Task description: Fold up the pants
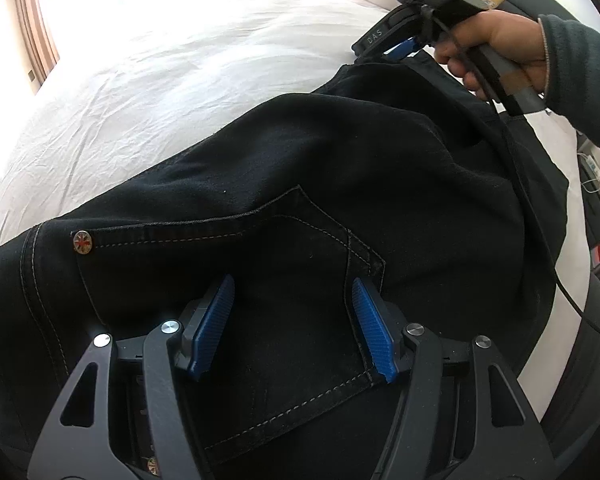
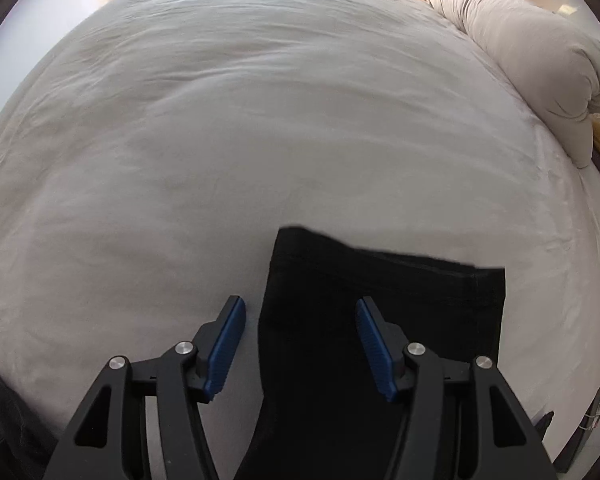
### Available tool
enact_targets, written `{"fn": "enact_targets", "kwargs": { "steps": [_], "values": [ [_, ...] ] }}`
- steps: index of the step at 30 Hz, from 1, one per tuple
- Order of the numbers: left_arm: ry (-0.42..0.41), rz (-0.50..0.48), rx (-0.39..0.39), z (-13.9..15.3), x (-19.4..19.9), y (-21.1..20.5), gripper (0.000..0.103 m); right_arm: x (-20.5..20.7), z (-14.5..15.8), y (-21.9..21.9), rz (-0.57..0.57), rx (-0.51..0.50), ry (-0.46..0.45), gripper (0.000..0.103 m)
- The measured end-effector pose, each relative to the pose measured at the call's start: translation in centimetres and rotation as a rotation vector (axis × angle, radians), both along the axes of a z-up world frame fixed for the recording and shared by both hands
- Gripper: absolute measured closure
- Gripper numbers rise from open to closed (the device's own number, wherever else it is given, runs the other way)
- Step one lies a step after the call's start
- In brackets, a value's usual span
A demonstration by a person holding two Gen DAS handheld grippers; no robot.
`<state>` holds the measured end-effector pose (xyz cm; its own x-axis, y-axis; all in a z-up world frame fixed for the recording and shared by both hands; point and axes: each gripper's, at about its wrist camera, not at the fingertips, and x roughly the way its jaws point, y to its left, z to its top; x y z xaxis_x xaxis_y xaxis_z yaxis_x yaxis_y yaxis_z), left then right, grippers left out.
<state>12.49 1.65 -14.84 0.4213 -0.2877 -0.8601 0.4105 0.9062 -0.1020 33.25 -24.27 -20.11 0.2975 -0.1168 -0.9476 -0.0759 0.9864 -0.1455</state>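
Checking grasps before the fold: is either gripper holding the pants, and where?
Neither: left gripper open over the pants; right gripper open above the hem.

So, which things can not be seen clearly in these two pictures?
- Left wrist view: the waistband end of the pants is cut off by the bottom edge and hidden behind the left gripper.
- Left wrist view: the right gripper fingers are mostly hidden by its own body and the hand.
- Right wrist view: the pant leg hem is blurred.
- Left wrist view: the far bed is washed out by light.
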Motion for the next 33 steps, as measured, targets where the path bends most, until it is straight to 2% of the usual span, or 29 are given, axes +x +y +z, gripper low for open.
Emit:
{"fn": "enact_targets", "kwargs": {
  "steps": [1, 3, 5, 8, 12, 16, 22, 24, 27, 30, 33],
  "values": [
    [-0.001, 0.0, 0.0, 0.0, -0.1, 0.1, 0.043, 0.2, 0.0, -0.2, -0.005, 0.008, 0.01, 0.044],
    [-0.003, 0.0, 0.002, 0.0, -0.3, 0.2, 0.043, 0.7, -0.1, -0.7, -0.015, 0.047, 0.029, 0.057],
    [-0.004, 0.001, 0.003, -0.1, -0.3, -0.2, 0.043, 1.0, -0.3, -0.9, -0.027, 0.063, 0.044, 0.078],
    [-0.005, 0.002, 0.006, -0.2, -0.3, -0.2, 0.043, 0.7, -0.1, -1.9, -0.043, 0.083, 0.052, 0.091],
    [-0.004, 0.004, 0.007, -0.2, -0.2, -0.4, 0.043, 0.1, 1.1, -3.0, -0.074, 0.115, 0.022, 0.095],
    [0.001, 0.007, 0.012, -0.3, 0.0, -1.1, 0.043, -1.0, 3.6, -5.4, -0.116, 0.181, -0.049, 0.095],
    [0.012, 0.019, 0.028, -0.2, 0.4, -1.8, 0.043, -4.4, 8.7, -11.1, -0.219, 0.308, -0.206, 0.096],
    [0.014, 0.025, 0.034, -0.1, 0.5, -2.0, 0.043, -6.8, 10.0, -12.9, -0.255, 0.335, -0.254, 0.096],
    [0.019, 0.034, 0.04, -0.1, 0.7, -2.3, 0.042, -12.5, 11.7, -17.6, -0.352, 0.395, -0.346, 0.096],
    [0.02, 0.038, 0.061, 0.0, 0.8, -2.9, 0.041, -18.8, 11.9, -21.7, -0.461, 0.411, -0.423, 0.096],
    [0.026, 0.043, 0.075, -0.1, 1.0, -3.5, 0.036, -24.8, 10.6, -25.3, -0.586, 0.431, -0.475, 0.096]
  ]
}}
